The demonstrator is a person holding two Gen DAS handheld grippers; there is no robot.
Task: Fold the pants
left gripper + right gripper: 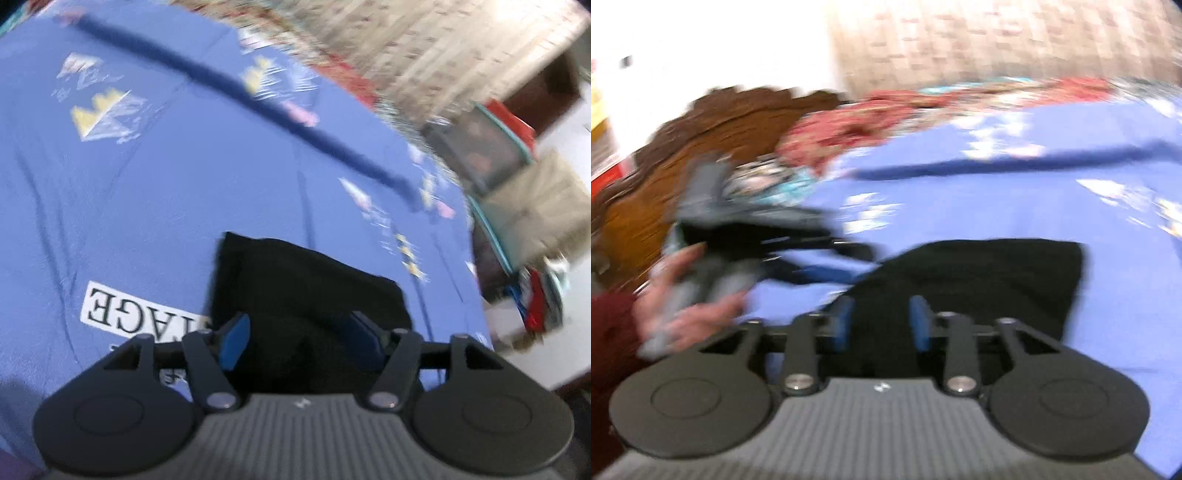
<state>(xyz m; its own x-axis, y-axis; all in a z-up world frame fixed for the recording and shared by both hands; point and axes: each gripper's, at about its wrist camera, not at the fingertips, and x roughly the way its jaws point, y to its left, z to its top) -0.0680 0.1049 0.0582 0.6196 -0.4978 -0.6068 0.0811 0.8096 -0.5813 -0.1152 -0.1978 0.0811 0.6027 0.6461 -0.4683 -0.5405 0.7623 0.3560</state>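
Folded black pants (306,291) lie on a blue bedsheet (147,206) printed with pale patterns, near its right edge in the left wrist view. The left gripper (301,334) hangs over the near end of the pants, its blue fingers (234,341) spread wide with cloth between them but not pinched. The right gripper (882,325) hovers over the same bundle, fingers narrowly parted; whether they touch cloth cannot be told. Both views are blurred. A hand (690,295) in a dark red sleeve (609,325) holds the left tool.

Both wrist views close, angled down, sharing black pants (306,295) on blue bedspread (1071,166)
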